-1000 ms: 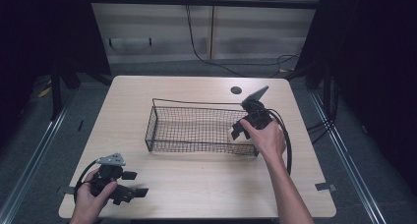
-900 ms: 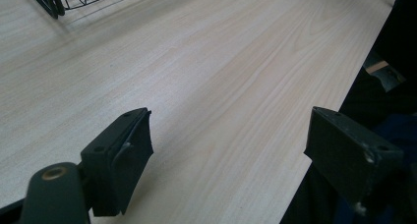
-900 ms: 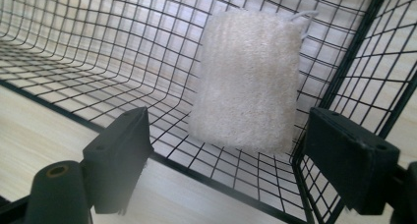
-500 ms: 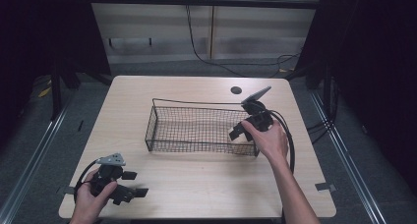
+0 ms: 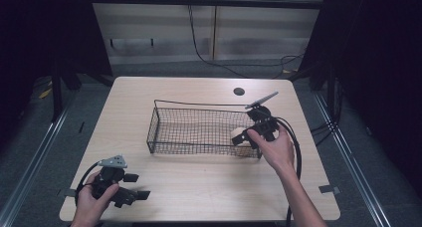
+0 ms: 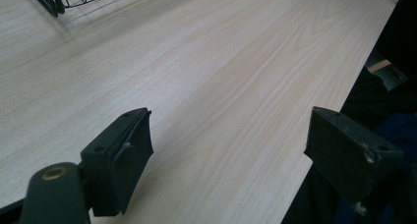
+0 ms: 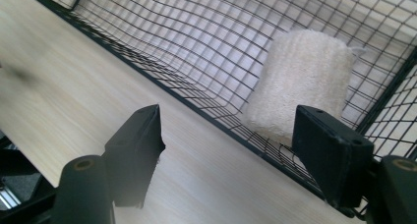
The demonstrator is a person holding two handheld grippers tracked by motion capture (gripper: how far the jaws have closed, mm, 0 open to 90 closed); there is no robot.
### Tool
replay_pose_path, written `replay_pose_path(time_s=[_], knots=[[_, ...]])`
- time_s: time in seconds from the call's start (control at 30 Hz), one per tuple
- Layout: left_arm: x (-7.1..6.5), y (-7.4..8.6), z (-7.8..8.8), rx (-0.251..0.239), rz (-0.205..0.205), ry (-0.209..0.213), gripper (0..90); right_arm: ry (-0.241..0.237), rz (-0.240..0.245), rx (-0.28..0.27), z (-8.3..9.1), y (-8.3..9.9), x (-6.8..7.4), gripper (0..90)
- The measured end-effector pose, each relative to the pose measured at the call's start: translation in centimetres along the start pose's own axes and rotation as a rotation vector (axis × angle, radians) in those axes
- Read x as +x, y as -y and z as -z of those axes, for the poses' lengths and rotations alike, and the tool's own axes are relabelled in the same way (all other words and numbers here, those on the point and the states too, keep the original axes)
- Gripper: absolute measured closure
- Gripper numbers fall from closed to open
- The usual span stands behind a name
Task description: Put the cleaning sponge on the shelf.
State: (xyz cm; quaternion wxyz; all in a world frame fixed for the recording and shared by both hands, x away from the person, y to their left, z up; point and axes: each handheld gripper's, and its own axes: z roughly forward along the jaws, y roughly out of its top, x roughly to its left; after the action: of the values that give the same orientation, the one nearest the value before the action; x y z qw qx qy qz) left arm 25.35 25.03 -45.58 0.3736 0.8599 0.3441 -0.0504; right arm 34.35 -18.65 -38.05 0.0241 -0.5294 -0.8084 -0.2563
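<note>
Just beyond the open right gripper (image 7: 228,150); white roll (image 7: 300,81) inside wire basket (image 7: 147,42)

Table (image 5: 199,187): pale beige wood-look top, fine lengthwise grain streaks, w/ a small dark round hole (image 5: 239,91) at far edge.

Wire basket (image 5: 164,125): black, square mesh grid on walls and floor; pale tabletop shows thru it.

Rolled towel (image 7: 300,84) in basket's right end: cream/off-white, nubby terry texture, no print.

Left gripper (image 5: 130,186), near left: black body and jaws, w/ a light grey three-cornered plate on top, black cable; a brass-coloured rivet shows in left gripper view.

Right gripper (image 5: 240,137): black too, grey plate, black cable.

Floor (image 5: 50,152): grey speckled carpet. Far wall (image 5: 159,33): beige panels, black cable (image 5: 199,48) hanging down. Sides: black curtains (image 5: 378,62).
</note>
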Motion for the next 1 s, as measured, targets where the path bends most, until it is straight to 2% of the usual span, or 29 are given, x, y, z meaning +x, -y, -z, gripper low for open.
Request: replay_pose_path(time_s=[0.27, 0.37, 0.43, 0.5, 0.57, 0.83, 1.0], knots=[[0.0, 0.0, 0.0, 0.004, 0.002, -0.002, 17.3, -0.019, 0.041, -0.032, 0.3, 1.8, 0.9, 24.6], [0.1, 0.0, 0.0, 0.003, 0.000, -0.003, 17.3, -0.050, 0.041, -0.051, 0.6, 2.8, 1.1, 23.6], [0.1, 0.0, 0.0, 0.004, 0.002, -0.001, 17.3, -0.039, 0.045, -0.046, 0.6, 3.4, 1.1, 24.2], [0.0, 0.1, 0.0, -0.001, 0.004, -0.002, 17.3, -0.057, 0.037, -0.057, 0.6, 4.0, 1.0, 24.7], [0.0, 0.1, 0.0, 0.000, 0.005, -0.003, 17.3, -0.048, 0.047, -0.054, 0.5, 4.6, 0.9, 24.1], [0.0, 0.1, -0.1, 0.000, 0.007, -0.008, 17.3, -0.053, 0.029, -0.097, 0.9, 7.1, 0.3, 24.0], [0.1, 0.1, 0.0, 0.002, 0.004, -0.007, 17.3, -0.038, 0.021, -0.095, 1.2, 8.6, 0.0, 24.1]])
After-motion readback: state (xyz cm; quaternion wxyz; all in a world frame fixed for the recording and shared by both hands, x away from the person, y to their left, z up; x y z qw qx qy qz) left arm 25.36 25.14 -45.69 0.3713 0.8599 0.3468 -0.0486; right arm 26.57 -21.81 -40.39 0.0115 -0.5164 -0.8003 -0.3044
